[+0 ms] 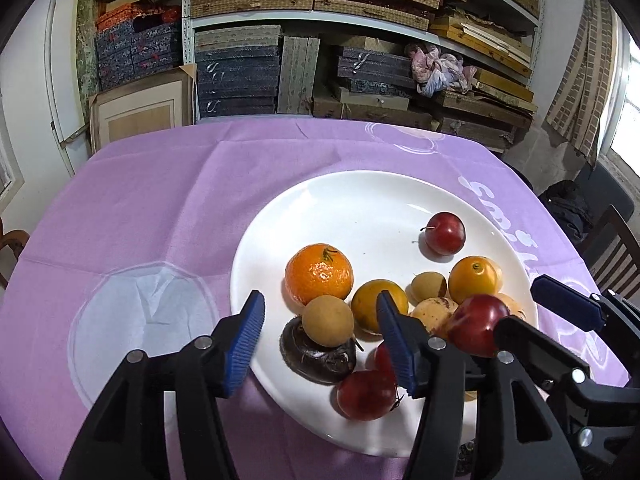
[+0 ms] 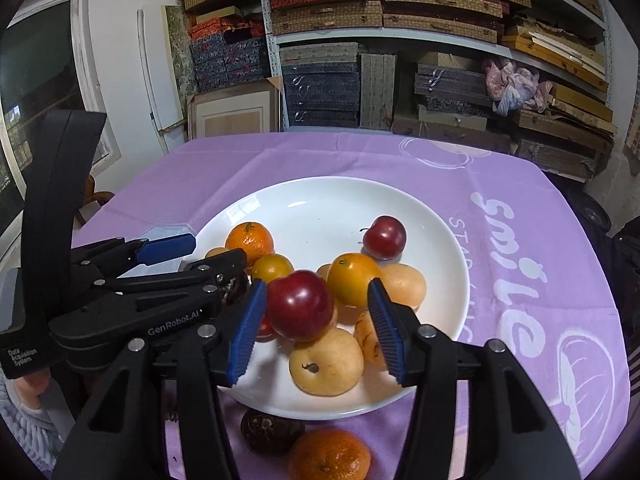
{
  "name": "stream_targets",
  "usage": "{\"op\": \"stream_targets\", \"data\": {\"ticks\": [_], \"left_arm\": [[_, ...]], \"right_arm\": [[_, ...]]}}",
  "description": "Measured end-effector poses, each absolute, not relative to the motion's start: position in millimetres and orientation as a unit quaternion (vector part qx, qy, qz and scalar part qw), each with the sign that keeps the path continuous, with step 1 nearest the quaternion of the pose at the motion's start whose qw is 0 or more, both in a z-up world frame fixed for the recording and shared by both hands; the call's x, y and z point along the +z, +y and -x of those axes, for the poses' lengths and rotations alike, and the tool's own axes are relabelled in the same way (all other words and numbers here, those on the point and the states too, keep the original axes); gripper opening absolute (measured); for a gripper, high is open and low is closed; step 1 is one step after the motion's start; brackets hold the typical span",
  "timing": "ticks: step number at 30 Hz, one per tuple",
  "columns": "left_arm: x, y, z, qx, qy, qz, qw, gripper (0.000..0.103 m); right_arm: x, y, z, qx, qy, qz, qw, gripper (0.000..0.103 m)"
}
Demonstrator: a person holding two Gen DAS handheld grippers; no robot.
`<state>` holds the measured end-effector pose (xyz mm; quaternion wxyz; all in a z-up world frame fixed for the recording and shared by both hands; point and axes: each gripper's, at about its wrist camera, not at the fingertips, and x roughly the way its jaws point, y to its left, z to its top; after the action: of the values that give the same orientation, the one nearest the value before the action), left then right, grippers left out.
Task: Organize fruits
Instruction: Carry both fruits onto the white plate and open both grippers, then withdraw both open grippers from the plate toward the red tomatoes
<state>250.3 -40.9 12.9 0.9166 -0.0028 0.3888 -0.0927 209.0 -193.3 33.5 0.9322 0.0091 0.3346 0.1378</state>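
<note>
A white plate [image 1: 360, 178] on the purple tablecloth [image 1: 140, 208] holds a mandarin [image 1: 319, 274], several yellow, tan and red fruits, and a lone red plum [image 1: 445, 233] farther back. My left gripper [image 1: 320, 336] stands open over the plate's near left. A tan round fruit [image 1: 328, 320] lies between its blue pads on top of a dark brown fruit [image 1: 316, 356], clear of both pads. My right gripper [image 2: 318, 328] is open over the pile. A red plum [image 2: 300, 306] rests on the heap against its left pad, well apart from the right pad.
In front of the plate [image 2: 320, 182], a dark brown fruit [image 2: 270, 430] and a second mandarin [image 2: 328, 460] lie on the cloth. The left gripper [image 2: 188, 254] crowds the plate's left. Shelves of boxes [image 1: 280, 60] stand behind the table and a wooden chair [image 1: 612, 248] to the right.
</note>
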Motion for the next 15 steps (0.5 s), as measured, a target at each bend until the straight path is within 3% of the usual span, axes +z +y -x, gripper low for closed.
{"op": "stream_targets", "data": {"ticks": [15], "left_arm": [[27,16,-198,-0.077,0.393,0.027,0.916,0.06]], "right_arm": [[33,-255,-123,0.122,0.318,-0.069,0.938,0.063]]}}
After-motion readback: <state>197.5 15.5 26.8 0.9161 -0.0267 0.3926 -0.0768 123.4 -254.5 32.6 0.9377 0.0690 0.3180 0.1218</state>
